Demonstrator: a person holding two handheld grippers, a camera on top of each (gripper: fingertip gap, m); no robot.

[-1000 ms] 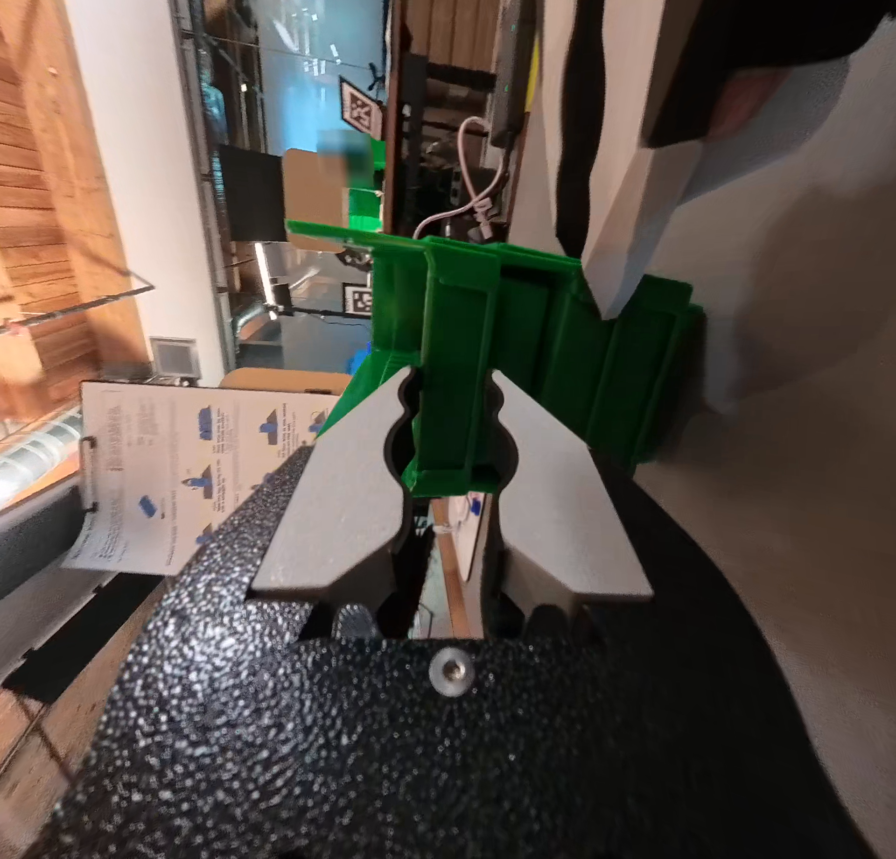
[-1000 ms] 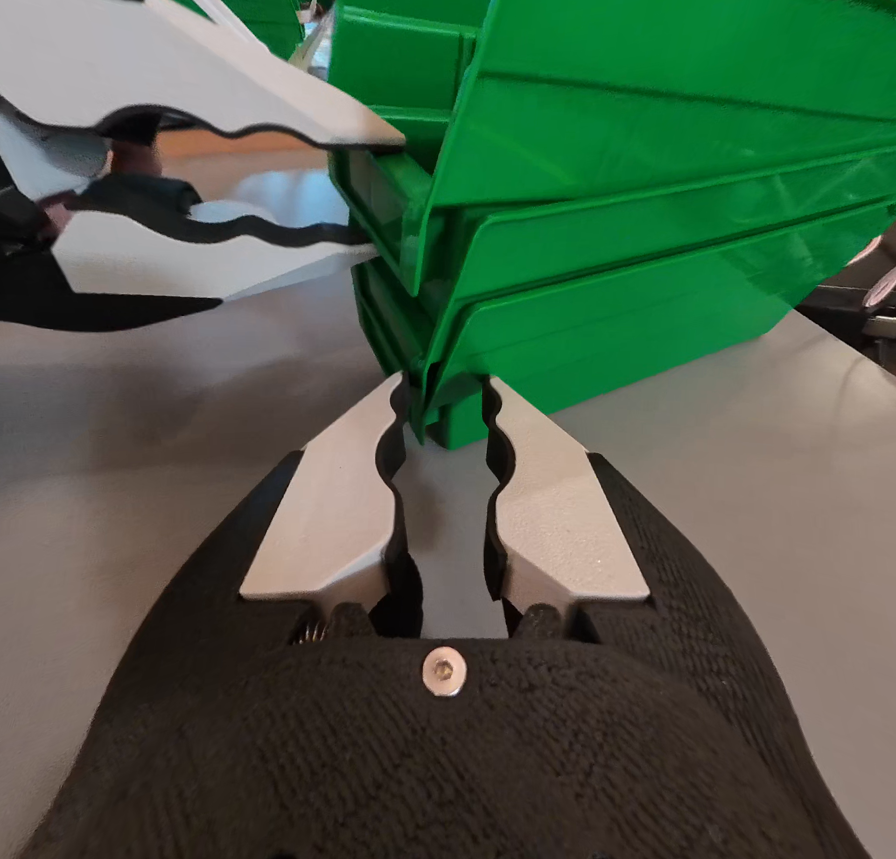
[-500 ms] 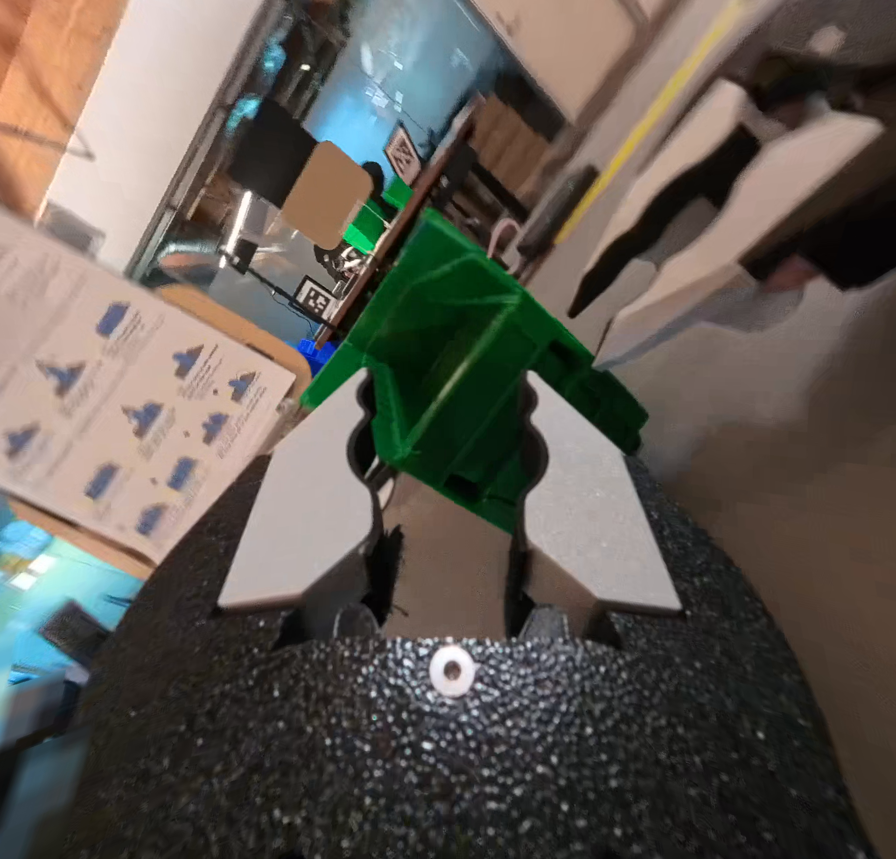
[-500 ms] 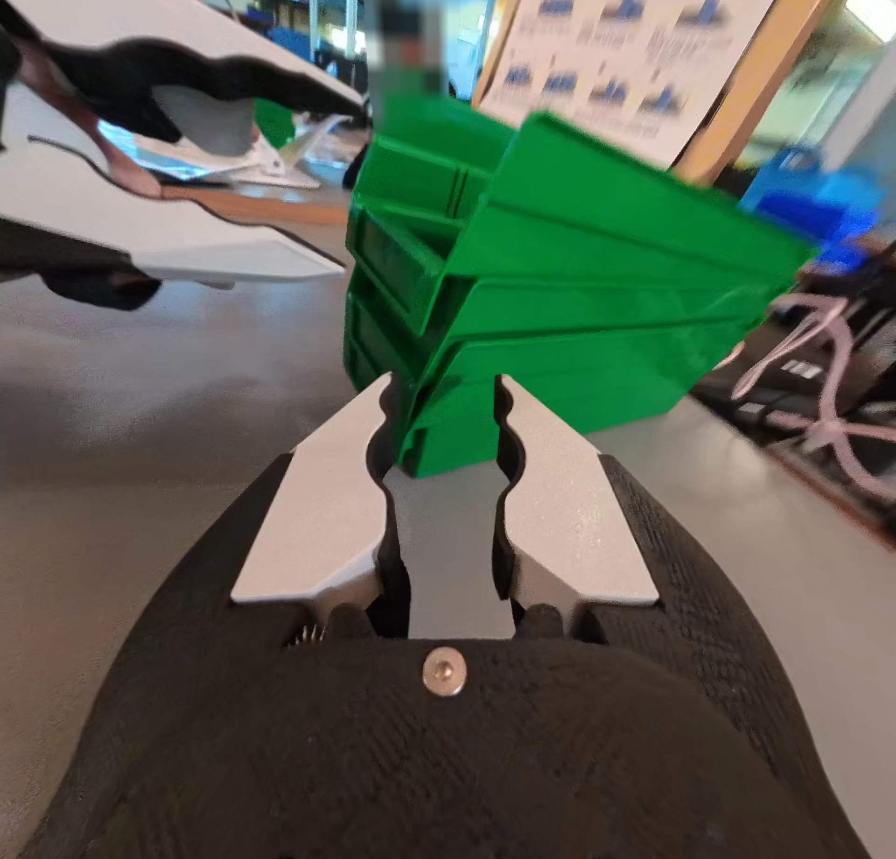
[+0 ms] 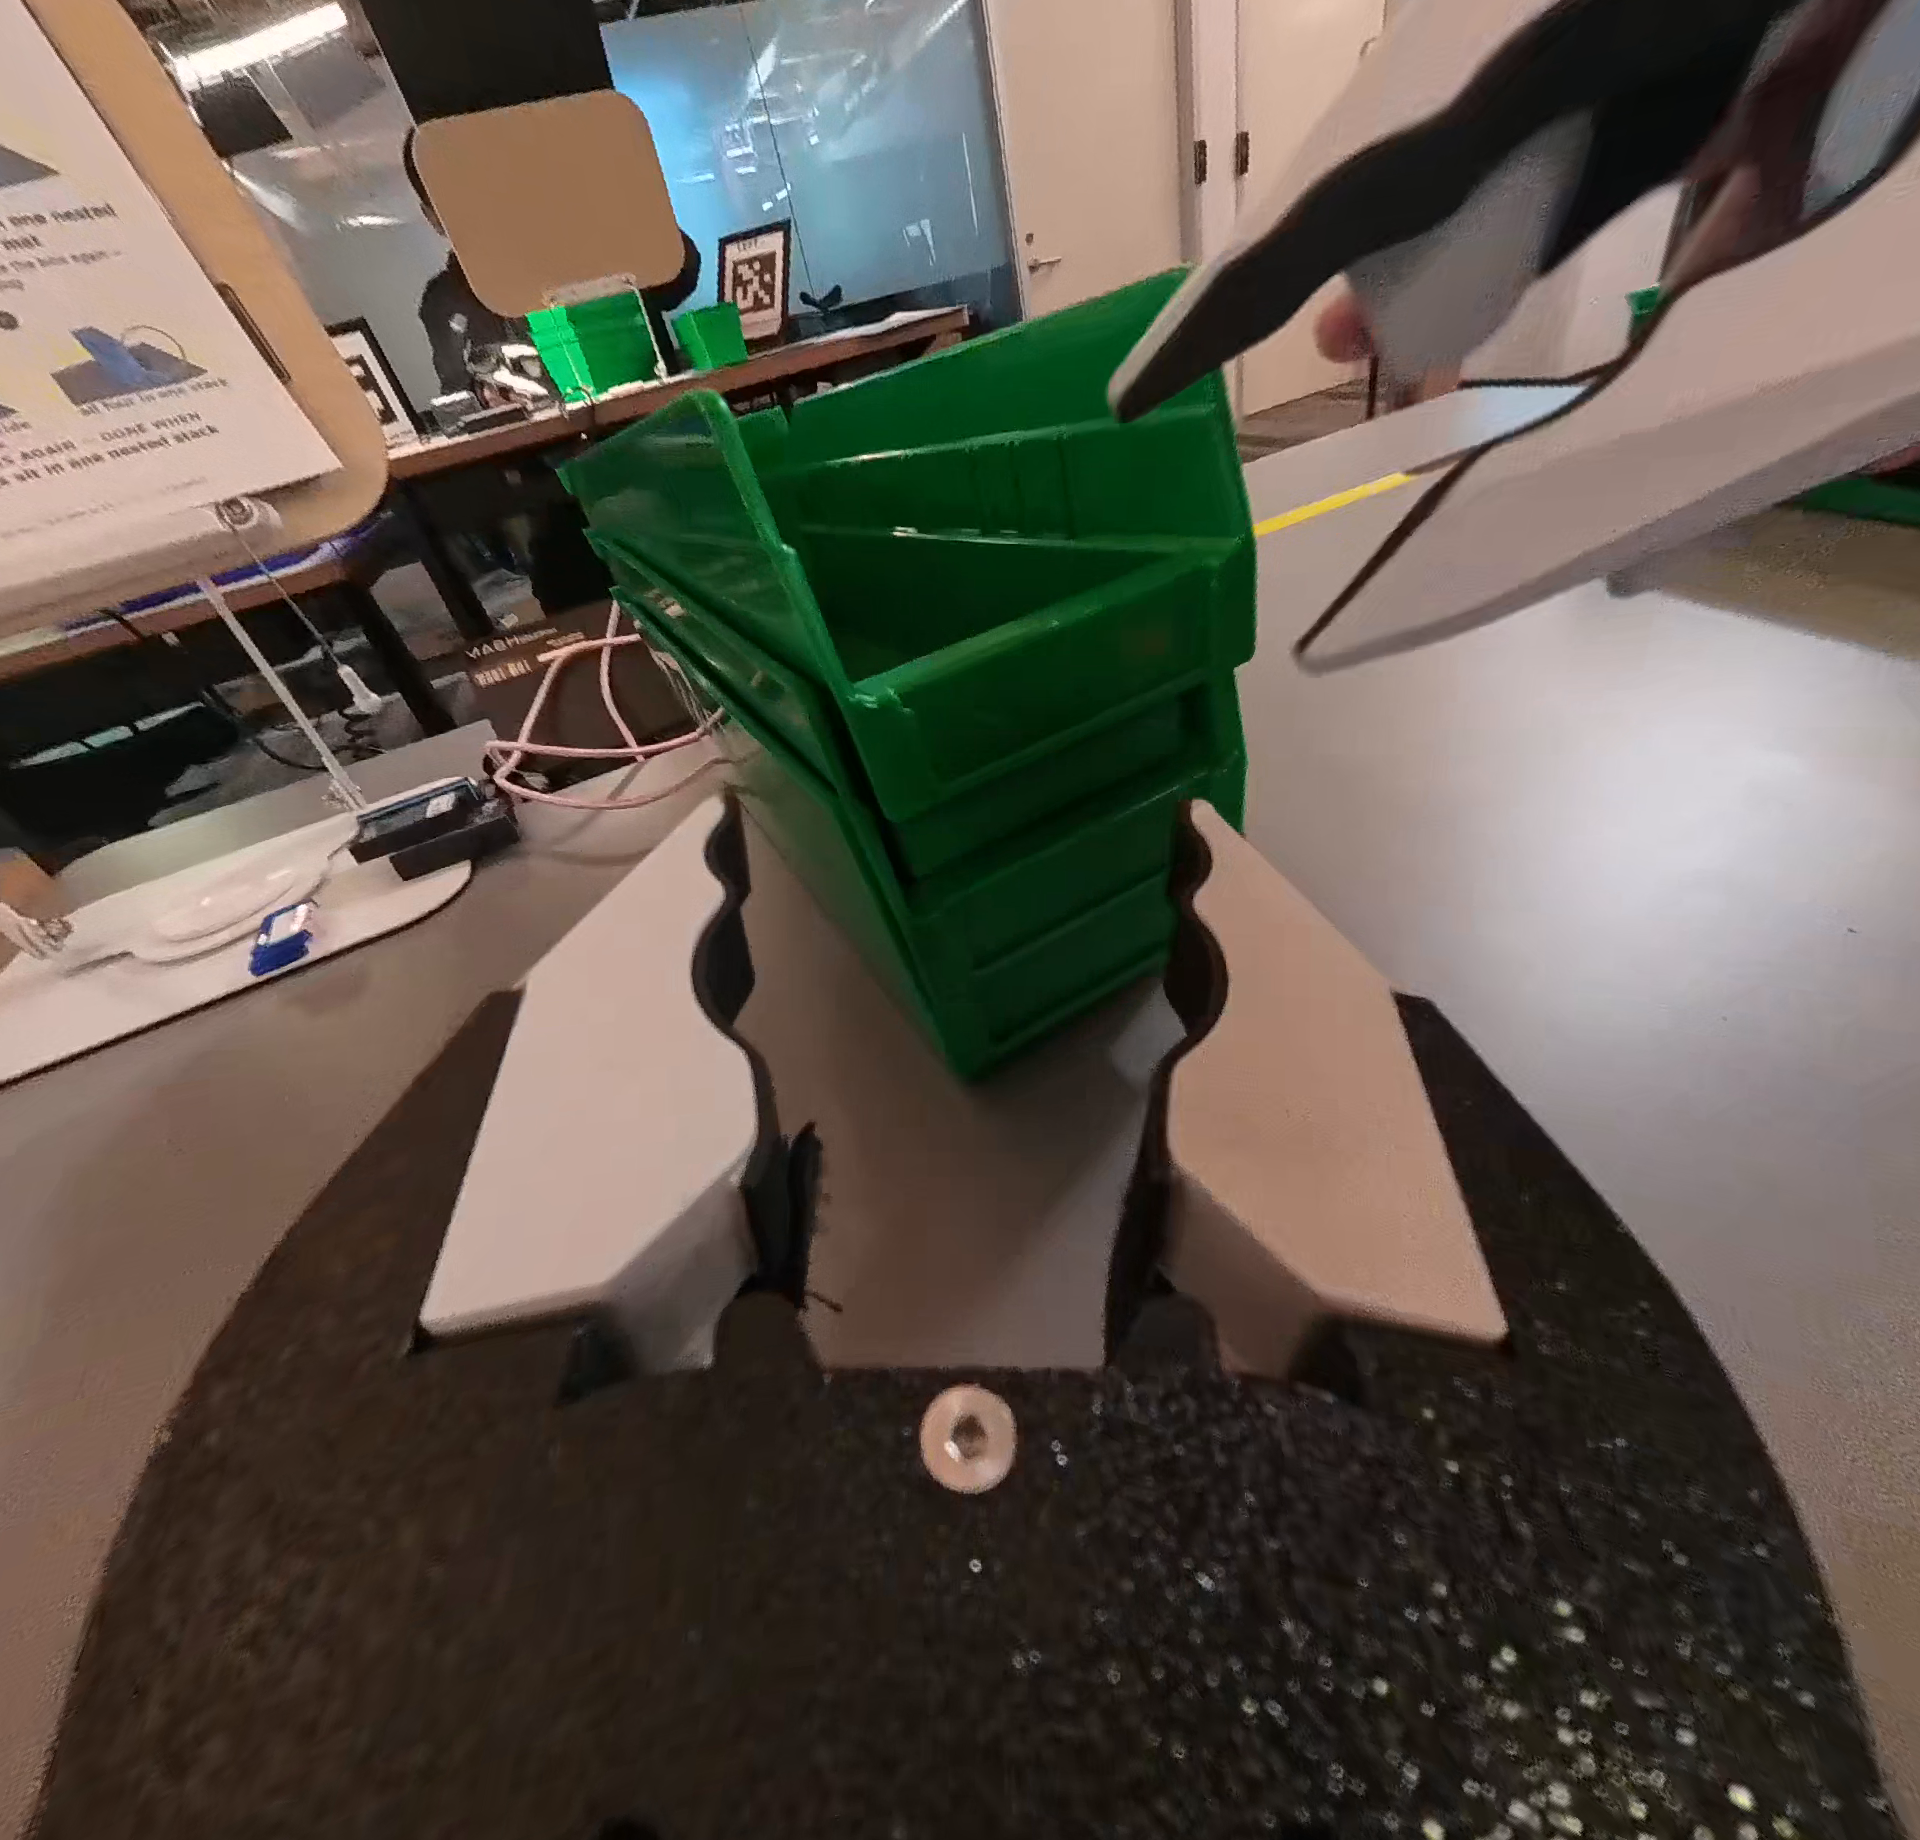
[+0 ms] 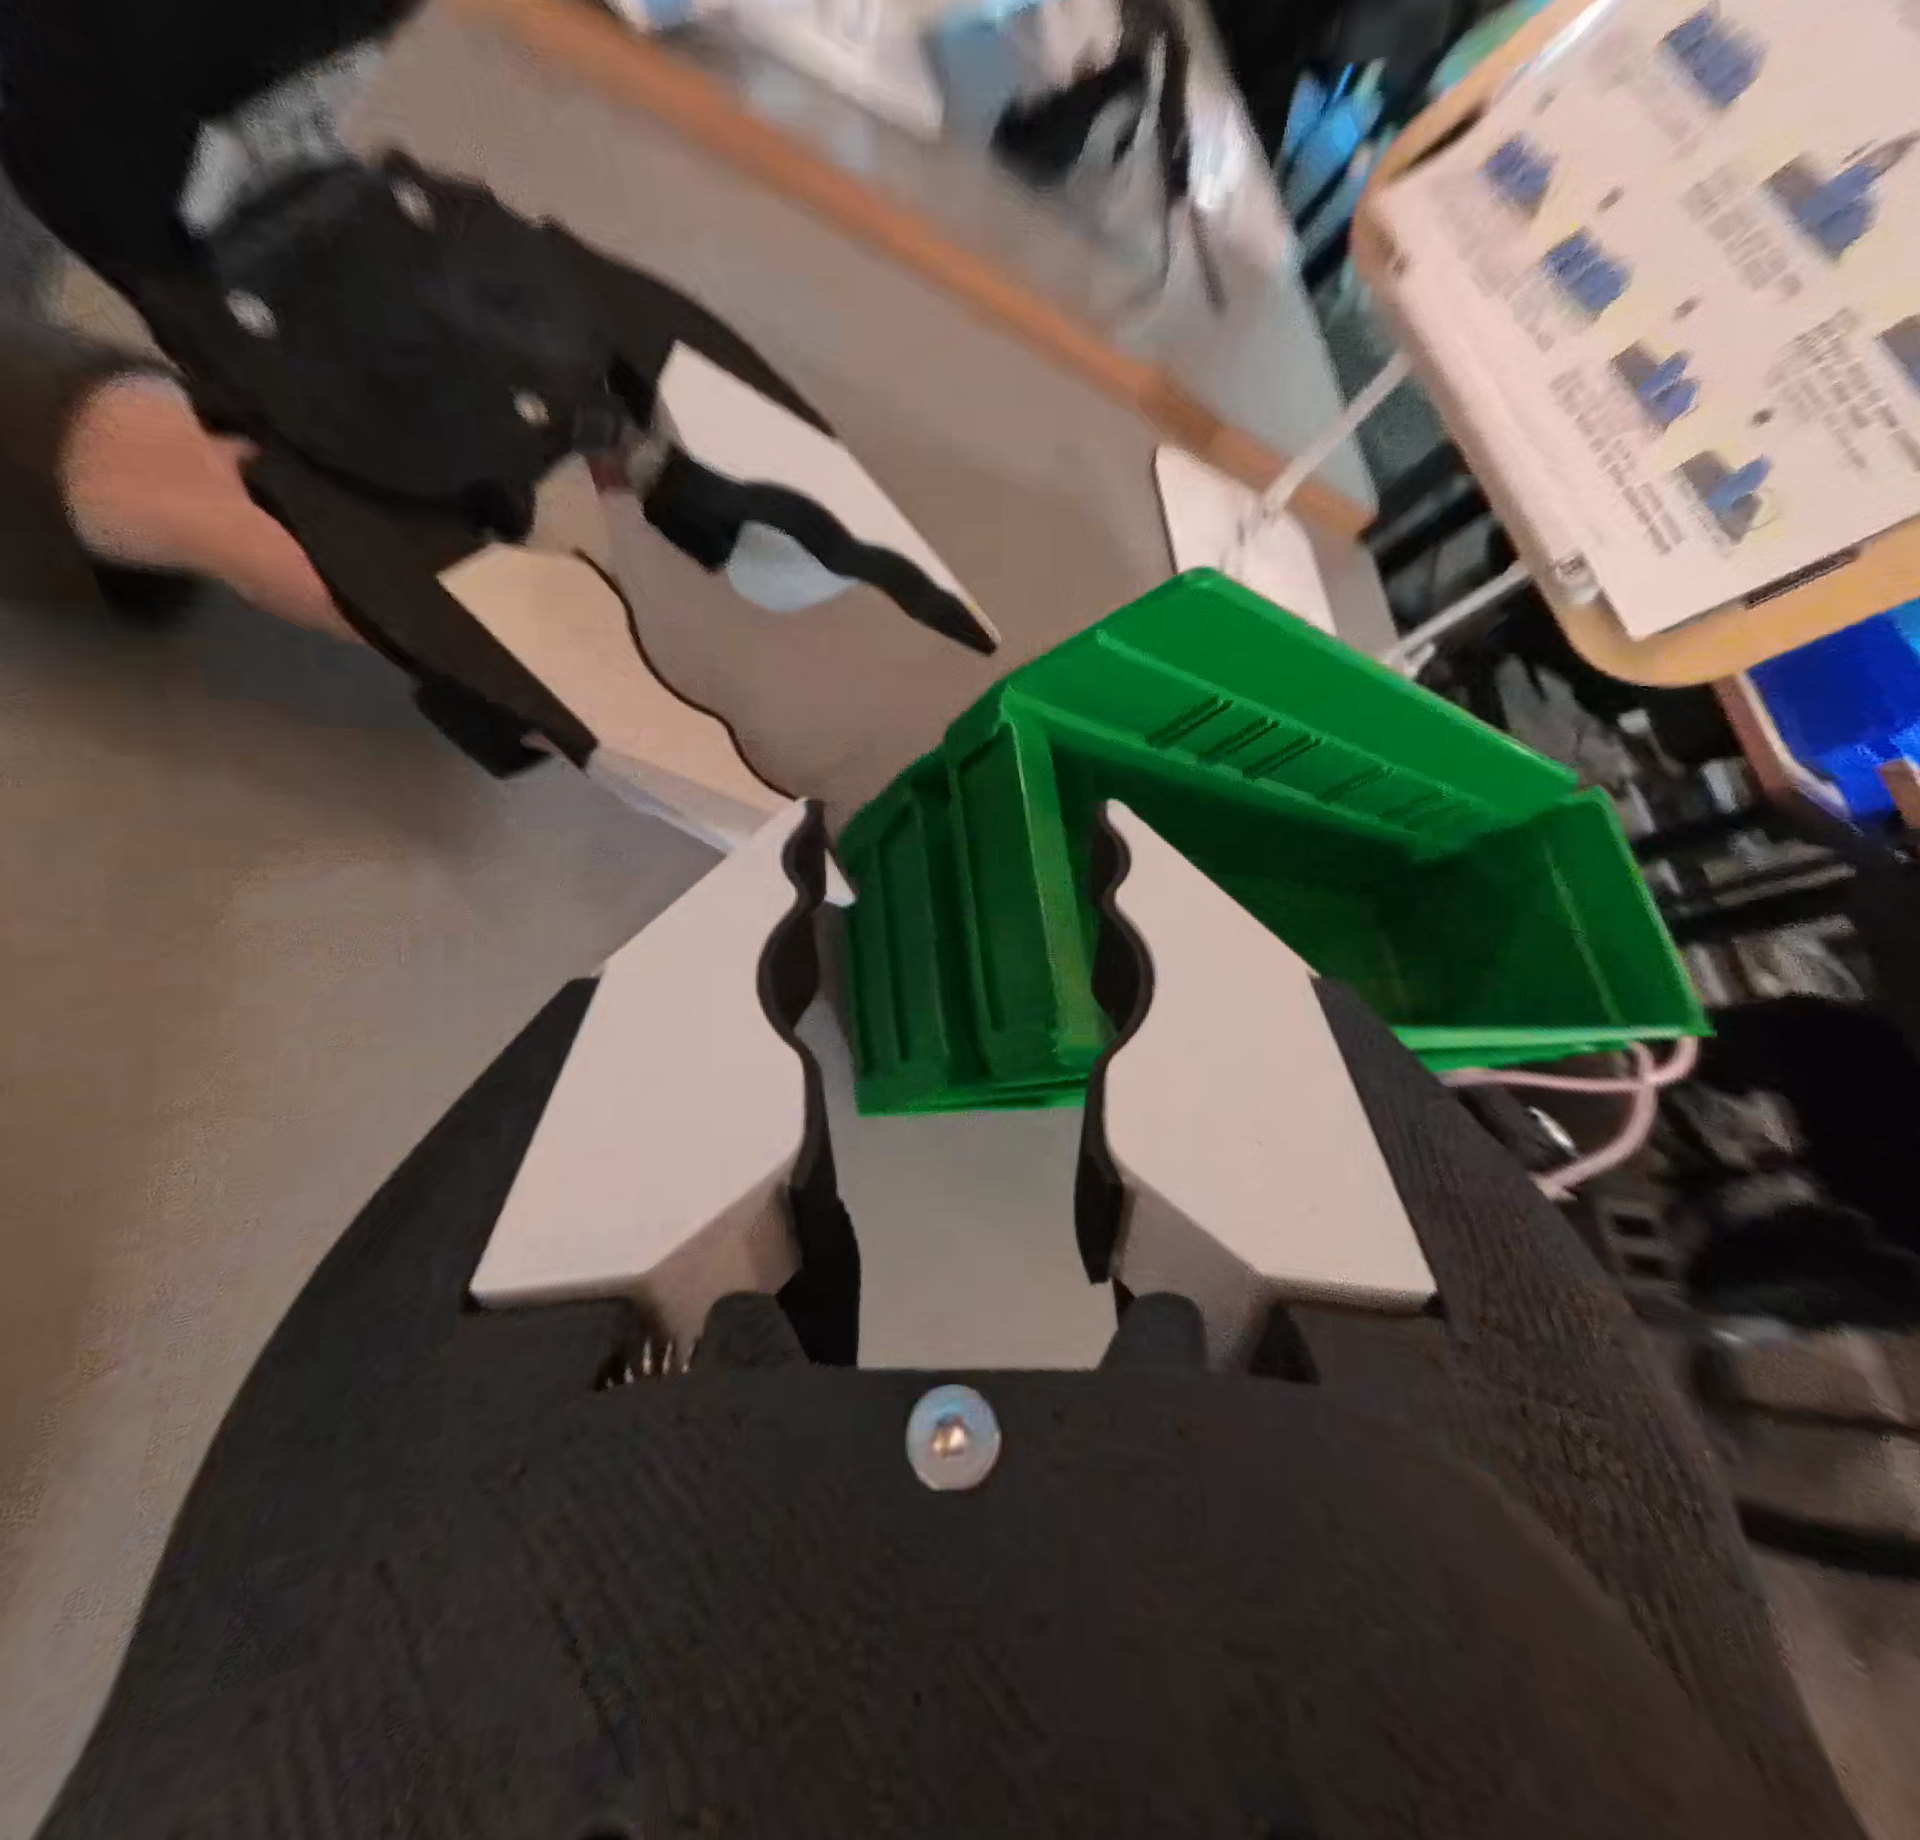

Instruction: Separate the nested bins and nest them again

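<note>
A stack of nested green bins (image 5: 997, 710) stands on the grey table (image 5: 1558, 907). The top bin sits tilted in the ones below. My left gripper (image 5: 961, 814) is open just short of the stack's near end, level with its lower bins and touching nothing. My right gripper (image 6: 956, 819) is open above the stack (image 6: 1247, 855) and looks down on its end. In the left wrist view, the right gripper's fingers (image 5: 1662, 481) hang open over the top bin's far corner. In the blurred right wrist view, the left gripper (image 6: 883, 720) is at the upper left, held by a hand (image 6: 156, 502).
An instruction board on a stand (image 5: 156, 284) is at the left, and also shows in the right wrist view (image 6: 1683, 284). A white mat (image 5: 343, 917), a small black box (image 5: 436, 834) and a pink cable (image 5: 582, 751) lie left of the stack. Other tables stand behind.
Both grippers opened and let go of the stack. The left gripper turned upright and drew back. The right gripper rose and now looks down on the bins.
</note>
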